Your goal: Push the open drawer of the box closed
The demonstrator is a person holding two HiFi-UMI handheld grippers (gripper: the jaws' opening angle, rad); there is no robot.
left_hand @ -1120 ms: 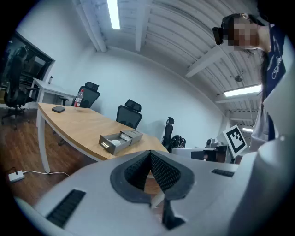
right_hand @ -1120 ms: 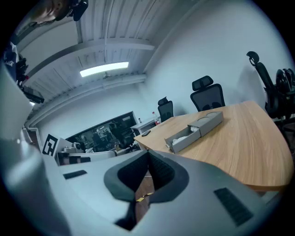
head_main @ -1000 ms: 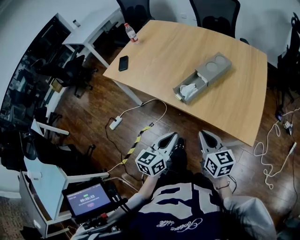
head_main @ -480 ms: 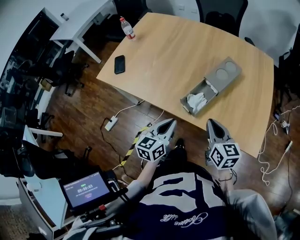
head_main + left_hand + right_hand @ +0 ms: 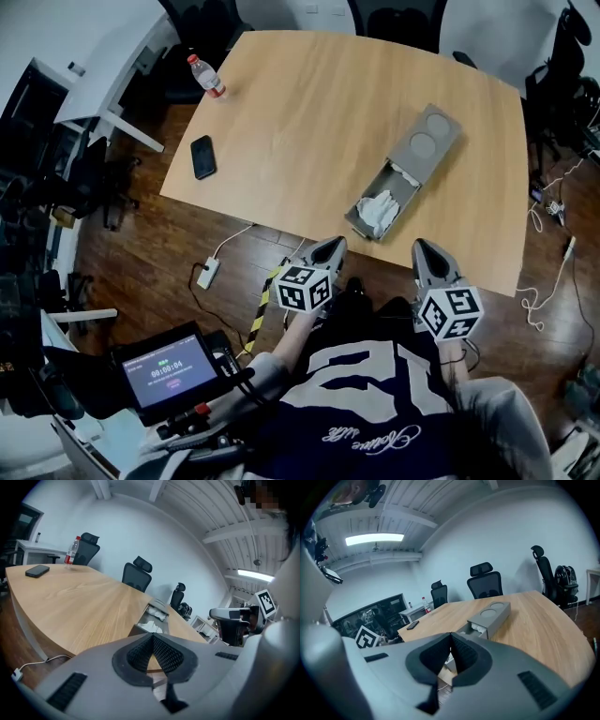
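Note:
A grey box point(image 5: 427, 141) with two round hollows on top lies on the wooden table point(image 5: 309, 122). Its drawer point(image 5: 379, 211) stands pulled out toward the near edge, with crumpled white material inside. Both grippers hover over the floor just short of that edge, apart from the box. My left gripper point(image 5: 330, 247) is shut and empty, pointing at the drawer's left. My right gripper point(image 5: 424, 247) is shut and empty, to the drawer's right. The left gripper view has the drawer point(image 5: 149, 626) just past the closed tips point(image 5: 152, 636). The box point(image 5: 491, 614) lies ahead in the right gripper view.
A black phone point(image 5: 202, 157) and a plastic bottle point(image 5: 206, 76) lie on the table's left side. Office chairs point(image 5: 394, 17) stand at the far edge. A power strip point(image 5: 207, 274) with cable and striped tape lie on the floor. A timer screen point(image 5: 170, 371) sits at lower left.
The head view has swung, so the table sits more to the left in frame. Both grippers have drawn closer to the table's near edge, still shut. The drawer has not moved.

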